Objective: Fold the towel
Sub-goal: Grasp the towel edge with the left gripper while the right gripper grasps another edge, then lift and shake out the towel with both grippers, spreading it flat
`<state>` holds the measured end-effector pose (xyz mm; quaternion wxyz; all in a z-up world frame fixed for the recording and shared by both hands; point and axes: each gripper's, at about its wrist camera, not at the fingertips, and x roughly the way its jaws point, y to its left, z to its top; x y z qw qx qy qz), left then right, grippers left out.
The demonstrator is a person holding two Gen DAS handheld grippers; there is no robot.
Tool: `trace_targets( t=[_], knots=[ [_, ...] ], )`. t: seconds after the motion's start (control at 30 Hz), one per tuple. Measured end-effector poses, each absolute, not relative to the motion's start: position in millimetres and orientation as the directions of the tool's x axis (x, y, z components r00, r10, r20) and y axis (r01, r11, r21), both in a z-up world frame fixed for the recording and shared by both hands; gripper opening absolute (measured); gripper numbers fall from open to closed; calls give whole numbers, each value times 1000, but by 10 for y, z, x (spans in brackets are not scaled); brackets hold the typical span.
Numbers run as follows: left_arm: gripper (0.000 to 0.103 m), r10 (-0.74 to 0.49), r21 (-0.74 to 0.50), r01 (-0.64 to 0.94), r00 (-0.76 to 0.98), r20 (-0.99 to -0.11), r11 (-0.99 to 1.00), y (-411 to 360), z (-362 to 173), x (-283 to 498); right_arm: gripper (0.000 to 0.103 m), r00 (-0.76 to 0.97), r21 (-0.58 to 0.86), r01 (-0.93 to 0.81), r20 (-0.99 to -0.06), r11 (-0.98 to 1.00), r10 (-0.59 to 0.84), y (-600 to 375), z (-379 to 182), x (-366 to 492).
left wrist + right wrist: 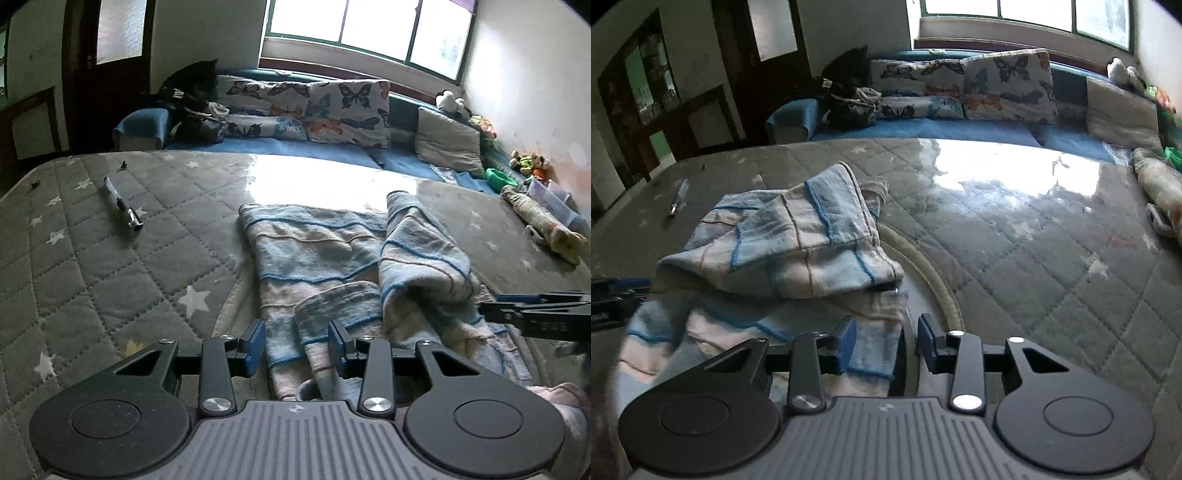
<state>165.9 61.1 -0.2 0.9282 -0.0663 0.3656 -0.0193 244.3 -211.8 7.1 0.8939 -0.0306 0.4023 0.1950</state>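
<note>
1 striped towel (325, 254) lies rumpled on the grey quilted table cover (110, 266), its right side flopped over into a loose fold; 1 pen (123, 204) lies well apart to its left; 1 rolled cloth (543, 221) sits at the far right edge; 3 butterfly pillows (347, 110) and 1 plain grey cushion (448, 142) line the blue sofa (144, 125) under the window (369, 26).

2 grippers are in view; the left gripper (297, 345) sits low at the towel's near edge, level and pointing forward, its 2 blue pads (255, 347) spread apart with towel fabric lying between them, not pinched; the right gripper (886, 343) is level at the towel's near right corner, jaws apart, the corner's edge lying between the pads; in the left wrist view its fingers reach in sideways from the right, close beside the folded-over part.
</note>
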Motion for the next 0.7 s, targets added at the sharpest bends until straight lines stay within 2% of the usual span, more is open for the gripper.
trace_targets(
  t=[0.1,0.13,0.17,0.2,0.7],
  knots=[
    [40,-100,-138,9,737,-668,990,591,1,1668,26,607,92,-381,-726,920,324,-2098,64,2458],
    [40,-106,-139,17,739,-665,990,584,2,1671,20,608,87,-384,-725,919,323,-2106,66,2454],
    [40,-111,-139,24,741,-662,990,577,3,1674,6,609,83,-387,-725,918,322,-2115,68,2449],
    [40,-116,-140,30,741,-662,990,570,0,1683,2,610,79,-389,-724,918,321,-2123,70,2445],
    [41,-144,-146,59,717,-682,988,500,-89,1855,2,707,44,-305,-659,951,257,-2456,283,2246]
  ],
)
